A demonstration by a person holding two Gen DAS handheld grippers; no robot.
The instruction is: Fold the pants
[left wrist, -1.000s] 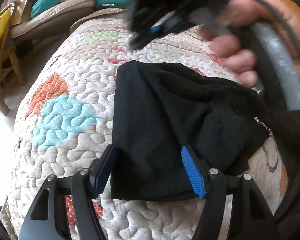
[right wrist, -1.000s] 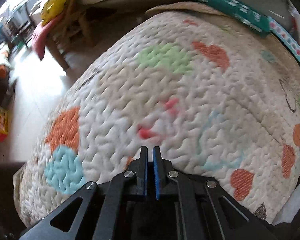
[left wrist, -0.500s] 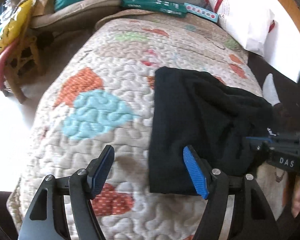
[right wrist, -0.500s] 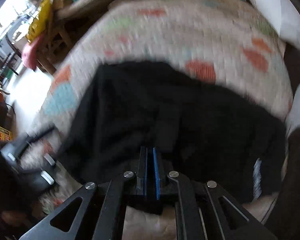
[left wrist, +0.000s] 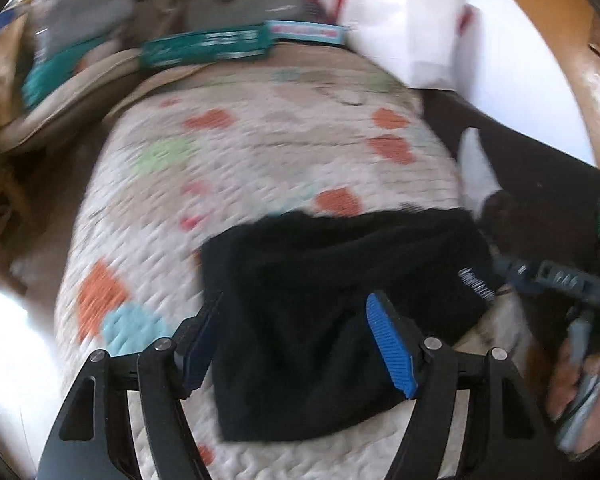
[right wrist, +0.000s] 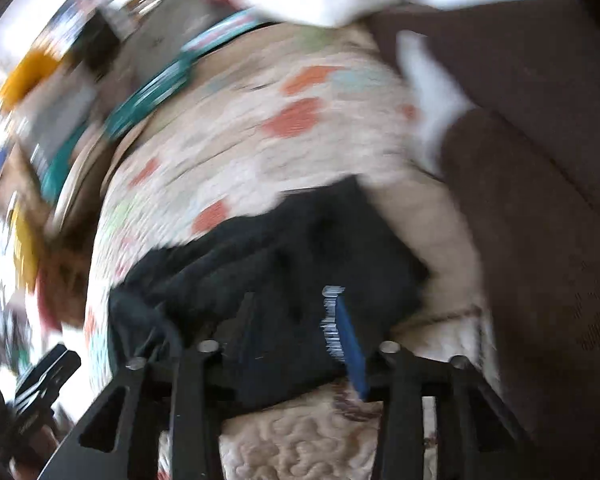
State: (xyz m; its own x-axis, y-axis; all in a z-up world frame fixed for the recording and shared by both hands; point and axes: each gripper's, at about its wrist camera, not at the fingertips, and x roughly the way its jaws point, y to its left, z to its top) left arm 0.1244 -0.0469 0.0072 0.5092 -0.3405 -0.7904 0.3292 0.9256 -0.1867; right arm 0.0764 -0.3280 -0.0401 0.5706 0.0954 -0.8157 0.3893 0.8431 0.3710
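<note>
On quilt (left wrist: 260,152): folded black pants (left wrist: 332,280) at 6 o'clock. Left claw (left wrist: 300,344) spread apart above pants, holding nothing; right claw (right wrist: 292,320) likewise apart, w/ nothing held.

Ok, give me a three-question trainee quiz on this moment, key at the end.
1. True or false: the left gripper is shut on the black pants.
2. Multiple choice: the pants lie on A) a bare wooden floor, B) a patterned quilt, C) a glass table.
3. Fill in: the fingers of the right gripper stand ____, with the pants in front of them.

Key: 1 false: its fingers stand apart, over the folded cloth. 2 B. 3 open.
</note>
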